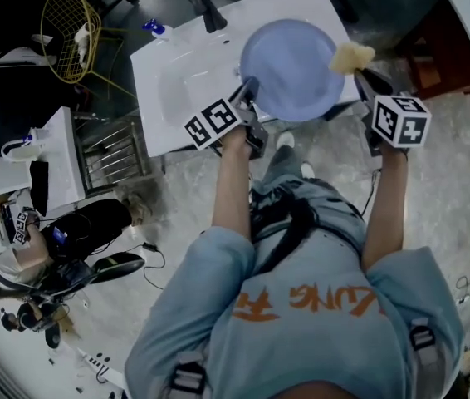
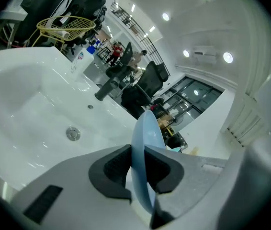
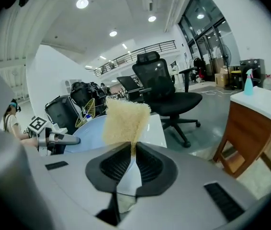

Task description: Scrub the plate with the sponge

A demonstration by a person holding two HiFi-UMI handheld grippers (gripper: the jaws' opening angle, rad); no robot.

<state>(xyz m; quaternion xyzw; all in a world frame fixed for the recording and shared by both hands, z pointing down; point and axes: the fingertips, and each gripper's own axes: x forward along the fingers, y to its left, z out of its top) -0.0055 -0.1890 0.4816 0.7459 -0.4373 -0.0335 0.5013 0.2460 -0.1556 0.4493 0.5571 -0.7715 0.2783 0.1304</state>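
Observation:
A pale blue plate (image 1: 291, 69) is held over the right side of the white sink (image 1: 177, 81). My left gripper (image 1: 247, 90) is shut on the plate's near-left rim; in the left gripper view the plate (image 2: 144, 143) stands edge-on between the dark pads. My right gripper (image 1: 359, 75) is shut on a pale yellow sponge (image 1: 351, 56), which sits at the plate's right edge. In the right gripper view the sponge (image 3: 124, 121) sticks up from the jaws, with the plate (image 3: 90, 133) behind it to the left.
A black faucet (image 1: 207, 10) stands at the sink's back, the drain (image 2: 73, 133) in the basin. A yellow wire basket (image 1: 67, 32) is at far left. A wooden cabinet (image 3: 250, 123) and office chair (image 3: 166, 92) stand to the right.

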